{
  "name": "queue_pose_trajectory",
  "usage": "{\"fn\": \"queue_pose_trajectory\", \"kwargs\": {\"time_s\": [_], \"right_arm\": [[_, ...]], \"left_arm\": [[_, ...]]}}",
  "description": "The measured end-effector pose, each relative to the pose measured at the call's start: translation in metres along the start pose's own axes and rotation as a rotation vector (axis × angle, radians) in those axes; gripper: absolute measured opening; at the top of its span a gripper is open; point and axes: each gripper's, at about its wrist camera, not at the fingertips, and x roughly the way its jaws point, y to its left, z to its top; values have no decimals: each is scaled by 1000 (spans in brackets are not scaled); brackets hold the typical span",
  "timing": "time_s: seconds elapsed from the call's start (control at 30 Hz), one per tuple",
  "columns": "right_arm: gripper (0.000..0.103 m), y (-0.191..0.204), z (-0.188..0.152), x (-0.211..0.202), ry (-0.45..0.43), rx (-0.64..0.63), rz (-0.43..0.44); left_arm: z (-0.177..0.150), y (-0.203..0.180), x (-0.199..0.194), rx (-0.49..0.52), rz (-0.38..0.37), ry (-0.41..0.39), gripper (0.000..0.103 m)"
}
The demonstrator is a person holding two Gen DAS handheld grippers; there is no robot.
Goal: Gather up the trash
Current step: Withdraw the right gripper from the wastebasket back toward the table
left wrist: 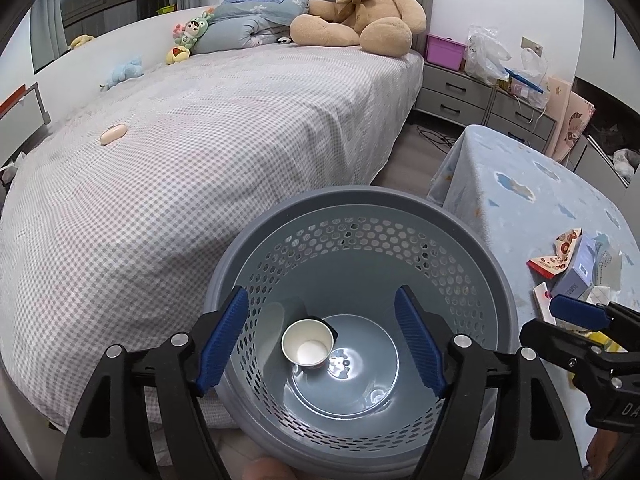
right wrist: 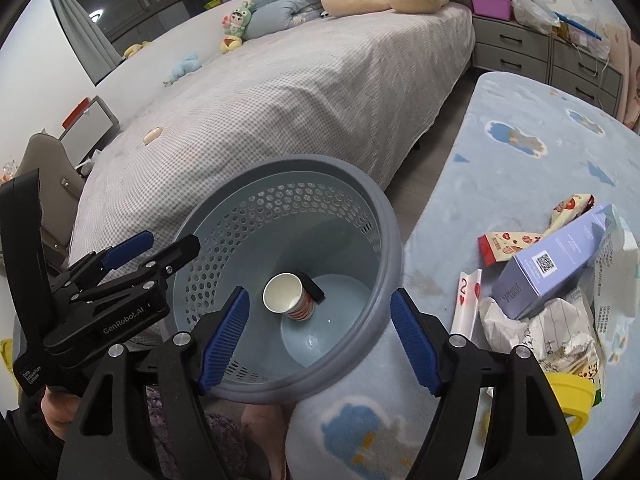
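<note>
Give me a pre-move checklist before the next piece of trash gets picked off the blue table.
1. Left hand-held gripper empty, jaws apart: ok.
2. Right hand-held gripper empty, jaws apart: ok.
3. Grey basket mouth unobstructed: ok.
4. Paper cup already in the basket: ok.
5. Trash still on the table, purple box on crumpled wrappers: not ok.
6. Basket steadily supported: cannot tell, its base is hidden.
</note>
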Motion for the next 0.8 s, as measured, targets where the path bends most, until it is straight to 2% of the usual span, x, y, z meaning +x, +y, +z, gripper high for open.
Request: {"fn": "queue_pose_trajectory", "kwargs": {"time_s": [0.47, 0.8], "right_arm": [[74, -8, -10, -40, -101, -11, -75], [75, -47, -32, -86, -203, 126, -135]], "left_arm": [[2, -14, -17, 22, -44, -36, 73], [0, -38, -34, 60, -93, -67, 73]]}}
